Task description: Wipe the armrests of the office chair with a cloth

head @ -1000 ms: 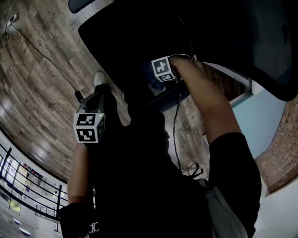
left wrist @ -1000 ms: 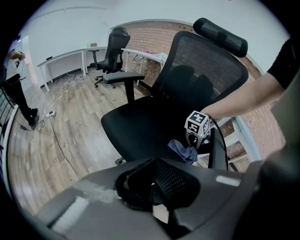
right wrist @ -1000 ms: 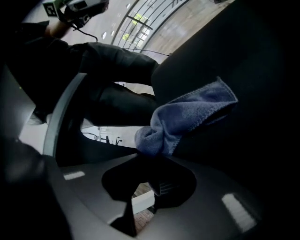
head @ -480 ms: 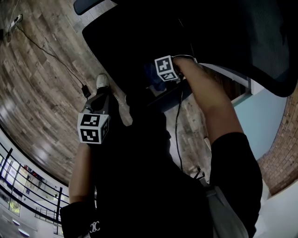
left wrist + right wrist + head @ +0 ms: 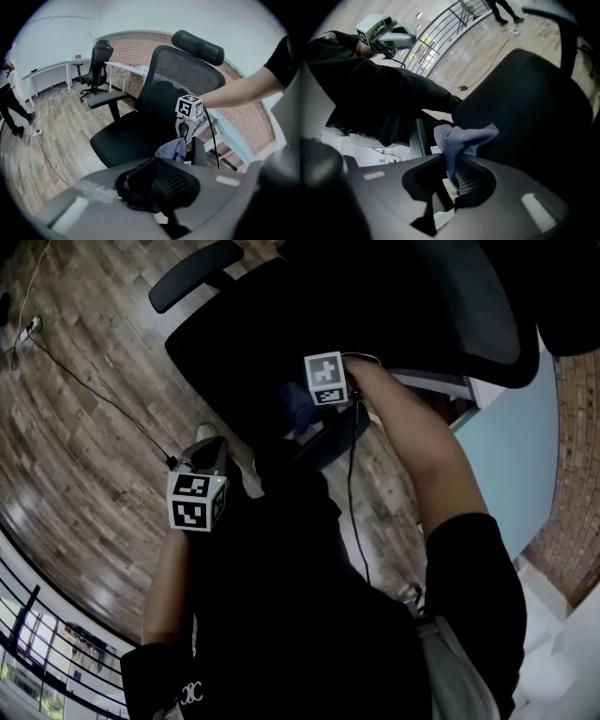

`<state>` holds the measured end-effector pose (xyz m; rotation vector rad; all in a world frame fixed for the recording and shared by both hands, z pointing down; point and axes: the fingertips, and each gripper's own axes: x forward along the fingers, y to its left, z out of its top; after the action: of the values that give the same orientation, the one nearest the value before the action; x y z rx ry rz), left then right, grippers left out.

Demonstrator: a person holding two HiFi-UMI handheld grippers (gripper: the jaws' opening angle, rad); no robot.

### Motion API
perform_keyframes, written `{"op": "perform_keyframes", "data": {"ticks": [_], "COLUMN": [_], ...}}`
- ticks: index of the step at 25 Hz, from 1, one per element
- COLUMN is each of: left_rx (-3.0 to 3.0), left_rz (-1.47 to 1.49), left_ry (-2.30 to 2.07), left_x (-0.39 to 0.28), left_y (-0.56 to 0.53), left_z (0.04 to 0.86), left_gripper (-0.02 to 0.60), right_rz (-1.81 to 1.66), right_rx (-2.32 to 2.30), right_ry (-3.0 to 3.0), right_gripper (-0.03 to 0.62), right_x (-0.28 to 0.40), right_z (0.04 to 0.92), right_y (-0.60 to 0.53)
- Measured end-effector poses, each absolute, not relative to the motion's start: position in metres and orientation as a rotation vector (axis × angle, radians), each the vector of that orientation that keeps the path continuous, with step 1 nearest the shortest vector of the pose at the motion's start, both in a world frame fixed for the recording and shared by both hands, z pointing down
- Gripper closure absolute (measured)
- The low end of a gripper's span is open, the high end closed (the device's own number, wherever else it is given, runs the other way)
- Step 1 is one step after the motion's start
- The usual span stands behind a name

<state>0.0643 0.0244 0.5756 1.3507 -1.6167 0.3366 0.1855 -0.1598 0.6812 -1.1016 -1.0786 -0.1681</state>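
Cloth [image 5: 461, 140] is bunched up and clamped in my right gripper [image 5: 452, 165]. The jaws are pinched on its lower fold and the blue-grey rest puffs out past the tips. From the left gripper view it hangs just beside the near armrest [image 5: 199, 151] of the office chair [image 5: 136, 136], on the seat side. I can't tell whether fabric and pad actually touch. My right forearm reaches out over the seat edge, with a black cable [image 5: 354, 493] trailing down from the gripper.

My left gripper [image 5: 156, 183] is off to the side, well apart from the chair. Its jaws are closed together with nothing between them, and it points across at the seat and the mesh backrest [image 5: 183, 79].

Further out, the far armrest [image 5: 105, 98] sticks out on the other side of the seat and the headrest [image 5: 197, 47] sits on top. The wooden floor [image 5: 84, 446] spreads beneath, with a thin cord [image 5: 103, 404] snaking over it. A second chair [image 5: 96, 61] stands back by a white desk [image 5: 51, 72].
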Motion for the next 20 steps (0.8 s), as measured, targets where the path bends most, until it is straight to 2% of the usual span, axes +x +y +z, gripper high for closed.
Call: {"op": "perform_keyframes", "data": {"ticks": [5, 10, 15, 20], "left_rx": [1.457, 1.612, 1.786, 1.942], "left_rz": [0.35, 0.389, 0.493, 0.608], "left_ry": [-1.601, -1.552, -1.433, -1.277], "left_x": [0.048, 0.037, 0.028, 0.067], "left_y": [0.019, 0.008, 0.002, -0.007], "left_z": [0.553, 0.532, 0.531, 0.53], "left_gripper": [0.575, 0.575, 0.575, 0.575], "right_rz": [-0.088, -0.069, -0.065, -0.023], "right_rx": [-0.881, -0.525, -0.076, 0.267], "right_ry": [-1.474, -1.852, -2.054, -2.139], "right_gripper": [0.528, 0.528, 0.528, 0.528], "right_x": [0.167, 0.183, 0.223, 0.287], "right_z": [0.632, 0.572, 0.526, 0.498], "right_y": [-0.141, -0.132, -0.123, -0.096]}}
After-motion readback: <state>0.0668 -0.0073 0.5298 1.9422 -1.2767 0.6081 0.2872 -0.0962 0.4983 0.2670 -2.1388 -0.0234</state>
